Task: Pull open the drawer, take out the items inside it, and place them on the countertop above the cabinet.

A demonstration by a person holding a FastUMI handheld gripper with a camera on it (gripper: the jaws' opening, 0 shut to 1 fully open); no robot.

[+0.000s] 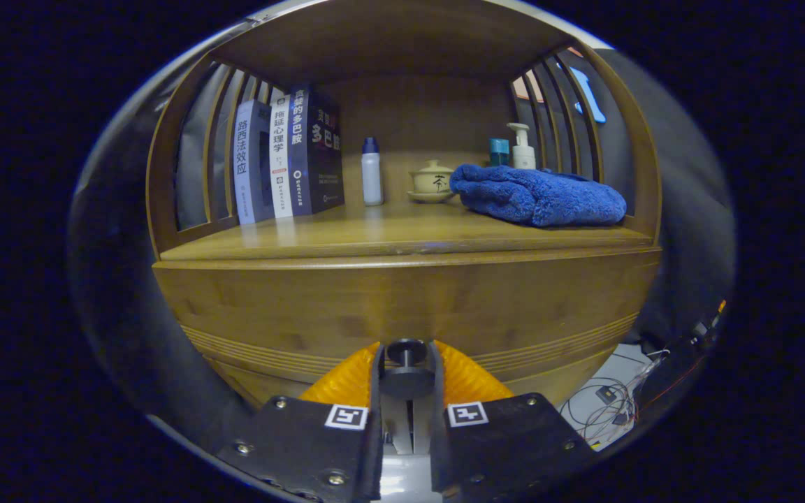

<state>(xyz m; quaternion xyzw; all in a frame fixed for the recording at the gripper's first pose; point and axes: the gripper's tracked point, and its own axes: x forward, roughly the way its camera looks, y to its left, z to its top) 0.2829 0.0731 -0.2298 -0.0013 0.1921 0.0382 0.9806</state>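
The wooden cabinet's drawer front [402, 307] faces me, flush with the cabinet body. Its dark round knob [407, 363] sits between my two orange fingers [346, 381], which press on it from both sides. My gripper [407, 367] is shut on the knob. Above the drawer lies the countertop [346, 234], a wooden shelf with slatted sides. The inside of the drawer is hidden.
On the countertop stand three books [287, 161] at the left, a white bottle with a blue cap [372, 171], a lidded tea bowl [432, 181], a folded blue towel [539, 195], a teal jar [499, 151] and a pump bottle [521, 147]. Cables [612, 405] lie on the floor at the right.
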